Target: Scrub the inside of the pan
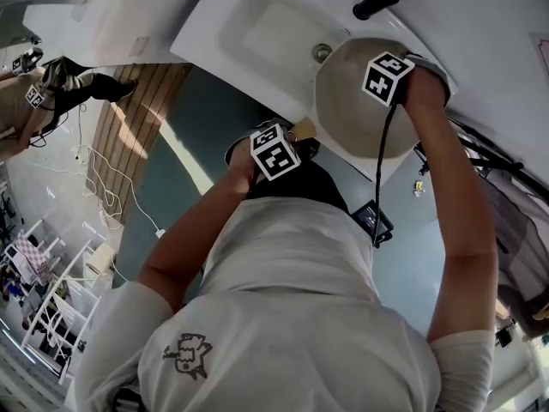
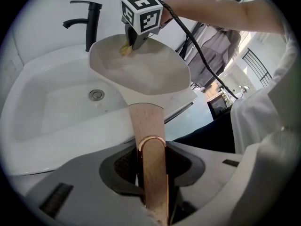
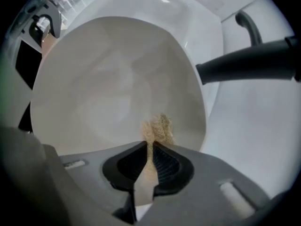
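Right gripper (image 3: pixel 150 160) first: its jaws are pinched tight on a tan scrub pad (image 3: pixel 157 126), whose frayed tuft pokes out past the tips. The tuft sits against the inner wall of the pan (image 3: pixel 108 88), just inside the rim on the tap side (contact looks real, though the angle is shallow).

Over to the left gripper (image 2: pixel 153 173): its jaws are clamped on the wooden handle (image 2: pixel 146 121), and the pan is held tipped above the sink (image 2: pixel 51 112), its bowl facing the pad. The black tap (image 2: pixel 89 22) stands just behind the far rim.

So where are we? Scrubbing looks under way, with both tools in position. How much is done is hard to call: the pale inside shows no suds, streaks or obvious grime. The broad middle of the bowl and the handle-side wall are well clear of the pad and, I'd judge, still to cover.
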`<state>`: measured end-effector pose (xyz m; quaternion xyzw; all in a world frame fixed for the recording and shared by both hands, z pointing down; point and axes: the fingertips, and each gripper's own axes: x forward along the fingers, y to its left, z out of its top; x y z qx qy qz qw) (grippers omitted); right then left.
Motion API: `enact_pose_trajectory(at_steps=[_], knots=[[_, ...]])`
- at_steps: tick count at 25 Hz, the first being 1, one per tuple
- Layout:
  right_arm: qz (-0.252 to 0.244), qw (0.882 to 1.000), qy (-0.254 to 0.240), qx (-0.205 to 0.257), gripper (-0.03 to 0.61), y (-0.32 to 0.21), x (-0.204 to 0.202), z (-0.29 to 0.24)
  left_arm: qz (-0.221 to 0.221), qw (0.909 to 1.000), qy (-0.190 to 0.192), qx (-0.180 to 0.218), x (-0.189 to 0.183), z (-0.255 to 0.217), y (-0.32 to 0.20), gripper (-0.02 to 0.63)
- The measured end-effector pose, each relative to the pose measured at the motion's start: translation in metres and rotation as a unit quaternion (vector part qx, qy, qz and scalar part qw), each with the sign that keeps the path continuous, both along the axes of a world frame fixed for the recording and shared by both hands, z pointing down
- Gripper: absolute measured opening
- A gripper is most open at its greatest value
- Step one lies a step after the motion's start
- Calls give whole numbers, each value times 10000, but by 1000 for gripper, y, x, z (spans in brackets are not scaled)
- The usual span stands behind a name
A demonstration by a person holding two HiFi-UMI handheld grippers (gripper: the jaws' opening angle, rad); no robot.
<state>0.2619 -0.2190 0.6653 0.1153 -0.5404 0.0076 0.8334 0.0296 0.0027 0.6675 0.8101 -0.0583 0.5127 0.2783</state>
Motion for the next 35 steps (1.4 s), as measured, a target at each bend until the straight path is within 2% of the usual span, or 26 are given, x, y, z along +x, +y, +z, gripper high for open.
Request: enact_pose_trajectory(at_steps=[5,10,15,20,28,35], knots=[[-445,9970,-496,390,38,-12,-26,11,36,10000,-32,26,-1,0,-1,137],[-753,9915,-929,520,37,-7,-54,26,101,9999,-59,35,0,1,1,138],[-629,9846,-1541,531,38,3,-78,37,98,9999,-104,49,-1,1,0,138],[-170,9737,-2245,347,38,18,-102,42,103,9999,-114,54,-1,2,0,138],[2,9479,-3171,-303,40,56,-144,39,109,9998,-136,54,0,3,1,138],[229,9276,-3556,-1123,40,95,-157,37,102,9998,-143,-21,1,2,4,138]])
